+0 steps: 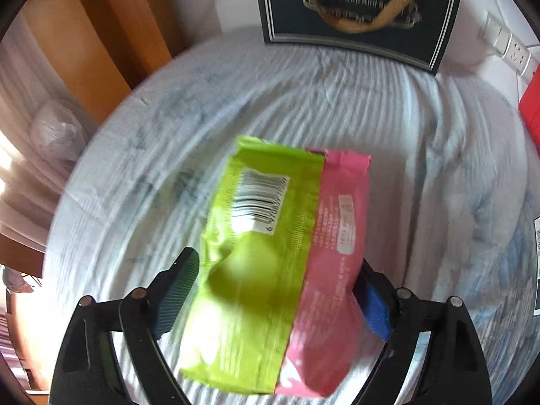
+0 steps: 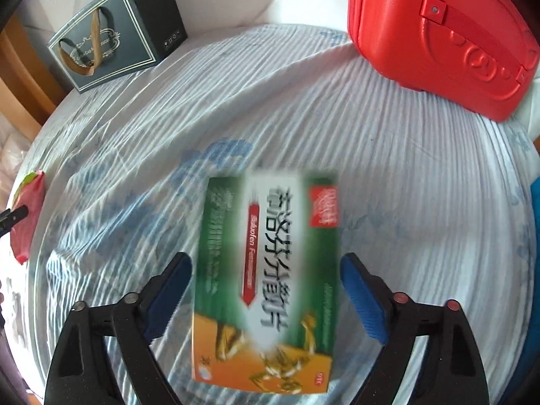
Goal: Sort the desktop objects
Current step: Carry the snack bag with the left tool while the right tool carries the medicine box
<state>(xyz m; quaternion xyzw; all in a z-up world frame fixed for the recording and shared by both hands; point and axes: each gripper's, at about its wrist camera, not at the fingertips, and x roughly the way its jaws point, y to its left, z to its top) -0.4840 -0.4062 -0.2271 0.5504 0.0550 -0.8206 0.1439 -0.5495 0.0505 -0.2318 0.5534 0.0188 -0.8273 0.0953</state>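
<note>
our left gripper (image 1: pixel 275 300) and right gripper (image 2: pixel 266 298) stand with jaws apart over the snack packet (image 1: pixel 270 270) and medicine box (image 2: pixel 266 270), nothing gripped; sorting looks unfinished, red case (image 2: pixel 438 33) at two o'clock.

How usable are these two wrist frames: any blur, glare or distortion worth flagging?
Left wrist: the green and pink packet and the striped cloth are motion-smeared, with strong glare at the left edge. Right wrist: the medicine box is blurred, the red case sharper. Both show fisheye bending and dark corners.
</note>
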